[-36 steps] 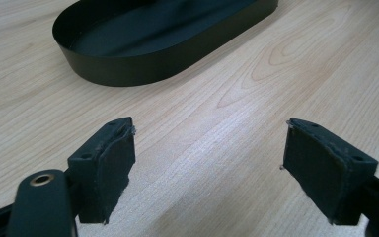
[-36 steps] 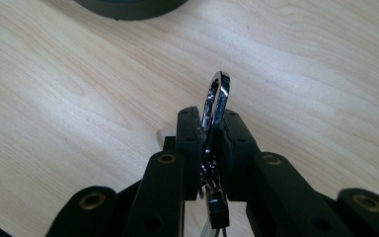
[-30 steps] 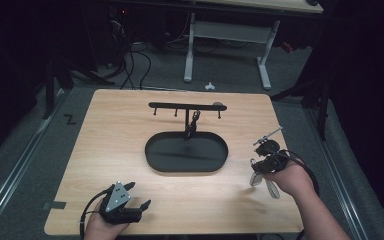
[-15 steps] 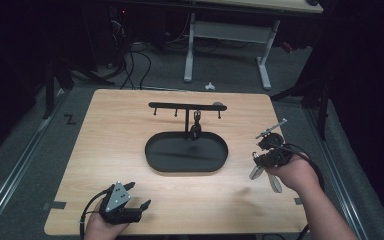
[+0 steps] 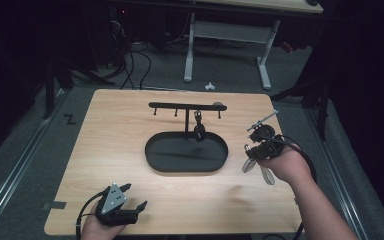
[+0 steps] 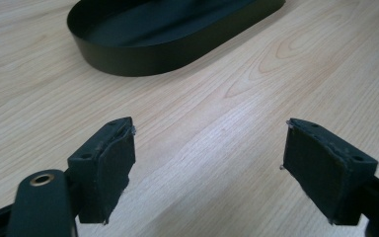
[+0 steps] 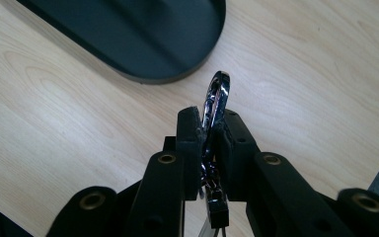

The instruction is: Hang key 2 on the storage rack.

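A black oval tray sits mid-table with a black hook rack rising from it. One small dark item hangs from a hook. Right of the tray, my right gripper is held above the table, shut on a shiny metal key clip. The clip's tip pokes out past the jaws, and silvery pieces dangle under the hand. In the right gripper view the gripper points at the tray's end. My left gripper rests open and empty at the near left; its pads stand wide apart.
The wooden table has bare room left of the tray and along the front. A cable loops from the right gripper. The table's right edge lies close to the right hand. The floor beyond holds a white desk frame and cables.
The right hand has lifted a little and drifted slightly, still holding the key clip. The left gripper has stayed where it was.
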